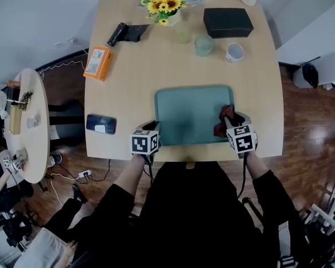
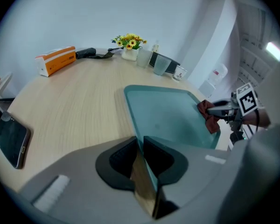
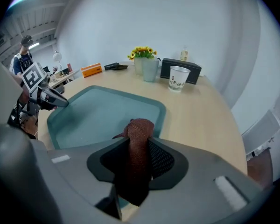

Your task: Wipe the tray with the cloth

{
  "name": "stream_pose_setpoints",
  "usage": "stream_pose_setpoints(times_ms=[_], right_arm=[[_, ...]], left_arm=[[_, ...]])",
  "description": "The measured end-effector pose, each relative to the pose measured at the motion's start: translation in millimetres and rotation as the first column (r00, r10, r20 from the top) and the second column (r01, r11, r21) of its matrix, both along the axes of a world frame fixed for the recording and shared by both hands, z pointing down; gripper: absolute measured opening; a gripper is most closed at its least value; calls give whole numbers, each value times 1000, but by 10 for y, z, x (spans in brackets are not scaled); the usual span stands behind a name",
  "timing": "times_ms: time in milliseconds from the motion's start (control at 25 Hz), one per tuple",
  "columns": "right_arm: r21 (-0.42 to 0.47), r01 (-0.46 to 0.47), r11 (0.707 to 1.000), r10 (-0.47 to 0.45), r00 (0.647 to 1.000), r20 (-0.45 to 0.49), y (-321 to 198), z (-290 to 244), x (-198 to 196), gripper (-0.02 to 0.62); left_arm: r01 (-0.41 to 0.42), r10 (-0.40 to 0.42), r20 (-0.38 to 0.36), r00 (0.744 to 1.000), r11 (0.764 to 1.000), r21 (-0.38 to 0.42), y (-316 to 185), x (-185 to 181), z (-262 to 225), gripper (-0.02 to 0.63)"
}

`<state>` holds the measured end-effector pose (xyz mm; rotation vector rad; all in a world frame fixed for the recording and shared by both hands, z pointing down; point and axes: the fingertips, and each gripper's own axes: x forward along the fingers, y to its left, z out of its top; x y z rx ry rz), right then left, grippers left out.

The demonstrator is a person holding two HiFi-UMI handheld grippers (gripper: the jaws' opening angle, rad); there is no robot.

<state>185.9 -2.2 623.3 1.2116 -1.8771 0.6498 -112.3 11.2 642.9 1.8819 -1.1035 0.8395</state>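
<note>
**Tray pinned at one corner, cloth at the opposite side**

The teal tray (image 1: 190, 116) lies flat at the near edge of the pale wooden counter (image 1: 128, 94), directly in front of the person. The left tool (image 1: 154, 126) is closed down on the tray's near-left rim, and the left gripper view shows the thin teal edge pinched between its pads. The right tool (image 1: 230, 118) is clamped on the dark red cloth (image 1: 220, 129), with its jaws held part-way apart by the bunched fabric. The cloth pokes out beyond the jaw tips and hangs below them, sitting over the tray's right side, close to the right rim. Whether it presses on the tray floor cannot be told.

A phone (image 1: 100, 124) lies screen-up left of the tray, and an orange box (image 1: 97, 62) sits farther back on that side. At the far end stand a bunch of sunflowers (image 1: 164, 1), a black box (image 1: 228, 22), a tinted glass (image 1: 204, 44) and a paper cup (image 1: 234, 52).
</note>
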Motion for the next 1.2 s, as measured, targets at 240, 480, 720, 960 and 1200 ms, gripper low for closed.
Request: stream_pose_setpoints(times_ms=[240, 480, 720, 960, 1200], right_arm=[[13, -6, 1000, 7, 999, -51, 0, -5, 84, 117], [7, -57, 998, 58, 998, -28, -38, 3, 94, 117], [19, -74, 997, 75, 996, -52, -48, -4, -33, 117], [-12, -16, 1000, 16, 999, 36, 42, -25, -740, 117], [-2, 180, 984, -179, 977, 115, 291, -48, -1891, 117]], left_arm=[[6, -6, 21, 1000, 1000, -6, 15, 2, -18, 37], [-16, 17, 11, 1000, 999, -33, 333, -99, -148, 91], [-61, 53, -61, 997, 991, -121, 628, -17, -41, 23], [-40, 23, -122, 992, 990, -137, 624, -12, -49, 20], [-18, -6, -173, 985, 991, -136, 626, 10, -50, 20]])
